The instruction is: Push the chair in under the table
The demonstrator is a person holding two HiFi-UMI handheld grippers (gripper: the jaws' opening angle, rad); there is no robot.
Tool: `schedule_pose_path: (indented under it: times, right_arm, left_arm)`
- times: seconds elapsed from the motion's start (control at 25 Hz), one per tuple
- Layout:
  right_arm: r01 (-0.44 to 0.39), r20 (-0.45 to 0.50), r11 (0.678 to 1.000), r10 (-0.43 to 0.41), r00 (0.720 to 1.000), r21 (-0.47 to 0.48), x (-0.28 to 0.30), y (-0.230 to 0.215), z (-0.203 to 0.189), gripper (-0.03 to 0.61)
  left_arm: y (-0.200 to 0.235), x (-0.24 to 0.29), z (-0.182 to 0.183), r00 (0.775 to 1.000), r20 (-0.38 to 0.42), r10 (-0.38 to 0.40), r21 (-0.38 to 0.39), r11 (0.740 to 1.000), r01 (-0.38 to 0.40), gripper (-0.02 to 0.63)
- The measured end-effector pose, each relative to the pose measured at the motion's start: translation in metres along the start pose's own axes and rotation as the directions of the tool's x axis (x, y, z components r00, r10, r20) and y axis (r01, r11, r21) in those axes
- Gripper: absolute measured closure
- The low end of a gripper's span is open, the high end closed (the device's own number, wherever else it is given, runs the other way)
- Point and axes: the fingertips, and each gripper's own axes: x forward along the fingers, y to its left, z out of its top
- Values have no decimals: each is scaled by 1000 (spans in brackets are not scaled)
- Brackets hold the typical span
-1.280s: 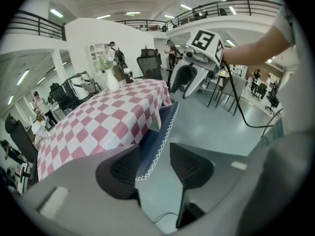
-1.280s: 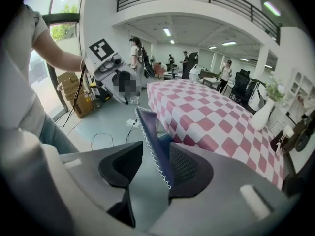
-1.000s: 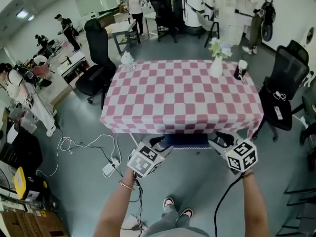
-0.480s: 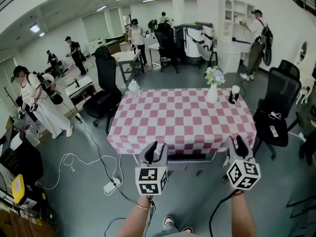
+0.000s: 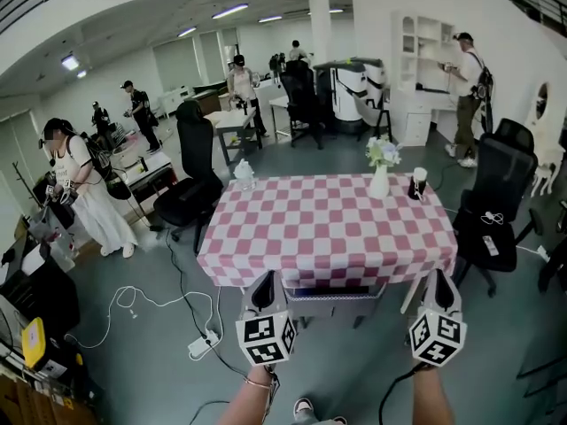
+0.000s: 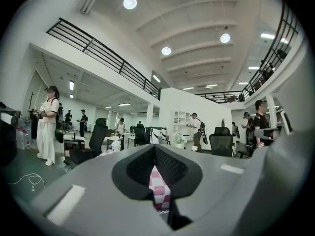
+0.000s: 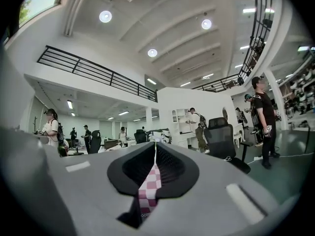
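Left tool point(image 5: 265, 283), chair point(image 5: 333, 300) mostly hidden under table point(image 5: 328, 224)

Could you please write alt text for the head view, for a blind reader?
A chair sits pushed in under the near edge of a pink-checked table. In front, the left claw is shut and empty; the right claw has just been closing on nothing.

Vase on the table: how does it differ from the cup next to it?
The vase is white and holds flowers; the cup is dark with a white top. With its flowers the vase rises well above the cup. Both stand upright, apart, near the table's far right corner.
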Motion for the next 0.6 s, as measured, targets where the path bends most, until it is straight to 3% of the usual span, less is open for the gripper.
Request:
schedule_pose_path:
  times: [0.28,0.6]
  right_arm:
    - [38,-62,999,-39,997,-4,-15,-9,-29,569]
    - [57,-50,998,-58,997,-34,-13,-7,-28,569]
  left_arm:
    - [1,-10,-20,999,-47,11,15,1000,-11,614]
    - [3,-7,-23,998,-59,-5,19,1000,6,614]
